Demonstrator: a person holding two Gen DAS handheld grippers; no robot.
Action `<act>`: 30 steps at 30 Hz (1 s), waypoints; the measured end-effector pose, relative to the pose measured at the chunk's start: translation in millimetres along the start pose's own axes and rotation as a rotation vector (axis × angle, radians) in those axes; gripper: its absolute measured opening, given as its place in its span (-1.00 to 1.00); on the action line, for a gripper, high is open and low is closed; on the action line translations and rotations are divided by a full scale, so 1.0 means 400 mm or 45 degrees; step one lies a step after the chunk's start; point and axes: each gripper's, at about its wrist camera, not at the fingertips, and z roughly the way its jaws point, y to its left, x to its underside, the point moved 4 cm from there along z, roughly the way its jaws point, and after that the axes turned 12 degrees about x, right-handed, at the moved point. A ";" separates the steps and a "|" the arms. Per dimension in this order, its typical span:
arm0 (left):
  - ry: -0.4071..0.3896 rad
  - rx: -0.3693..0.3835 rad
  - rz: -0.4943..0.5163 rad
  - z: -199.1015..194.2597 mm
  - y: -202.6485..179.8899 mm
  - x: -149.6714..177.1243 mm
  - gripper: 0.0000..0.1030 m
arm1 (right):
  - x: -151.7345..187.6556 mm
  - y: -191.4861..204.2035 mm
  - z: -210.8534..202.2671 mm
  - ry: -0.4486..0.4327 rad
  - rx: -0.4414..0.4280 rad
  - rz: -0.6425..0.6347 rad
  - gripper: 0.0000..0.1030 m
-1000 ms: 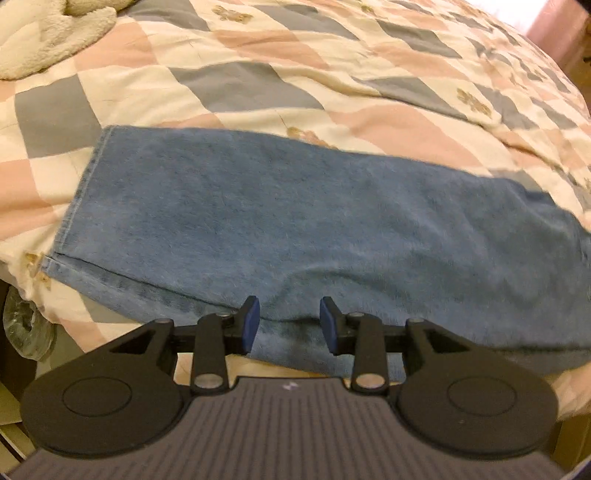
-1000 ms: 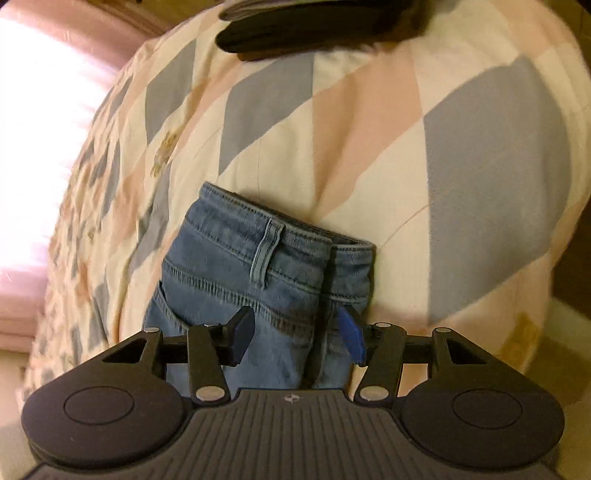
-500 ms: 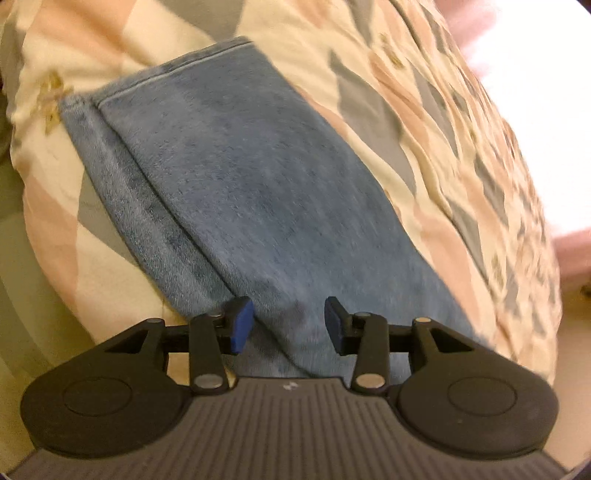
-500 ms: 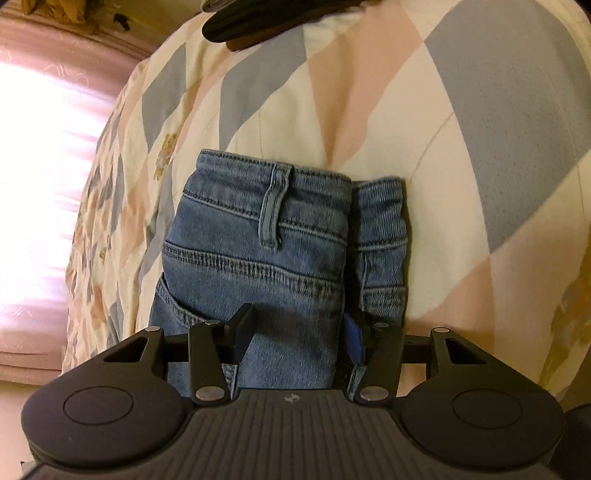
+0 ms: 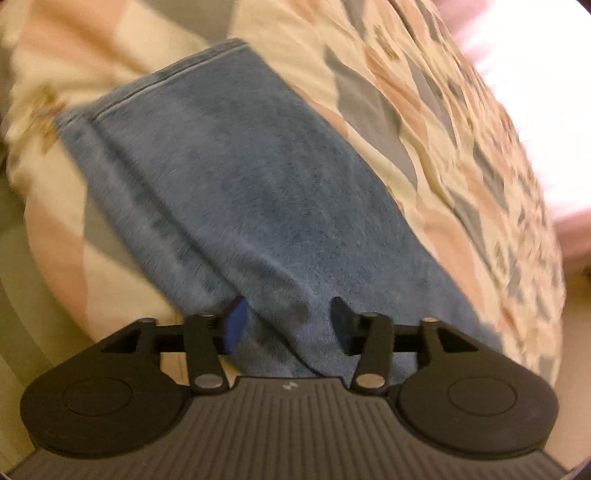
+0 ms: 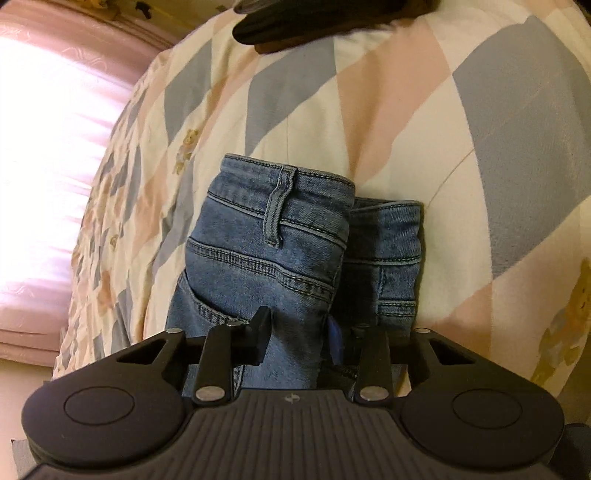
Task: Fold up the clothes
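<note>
Nearest the left wrist camera, the left gripper [image 5: 286, 325] had its fingers apart, straddling a raised ridge of the jeans [image 5: 258, 192] at the leg, with denim between the pads but no squeeze visible. The jeans lay lengthwise on the patchwork quilt [image 5: 461, 155] of the bed, close to its edge, and the hems [image 5: 159, 85] sat farther off, toward the quilt's rounded corner. That view was blurred, so the exact contact could not be read.

At the other end, the right gripper [image 6: 297, 338] also had its fingers parted, set around the upper layer near the back pocket [image 6: 207, 310]. The lower layer peeked out to the right, offset from the top one. Beyond it were the waistband and belt loop [image 6: 279, 203], then bare quilt, then a dark item [image 6: 317, 18] at the far edge.

The likeliest fault, as I judged it, was a one-layer grasp: if either pair of fingers closed on the top layer alone, the lower would drag and the fold would come out skewed. Denim is heavy and stiff, so a shallow bite could slip when lifted. With the leg so near the bed's edge, a loose end could also slide off the side.
</note>
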 end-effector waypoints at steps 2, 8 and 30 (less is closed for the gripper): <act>-0.040 0.025 -0.074 0.006 0.019 0.010 0.04 | 0.005 -0.012 0.001 0.004 -0.006 0.015 -0.20; -0.138 0.067 -0.201 0.040 0.050 0.025 0.16 | 0.024 -0.041 0.024 0.027 -0.023 0.092 -0.19; 0.001 -0.034 0.270 -0.058 0.008 0.016 -0.95 | 0.016 -0.048 -0.085 -0.018 -0.008 -0.022 -0.91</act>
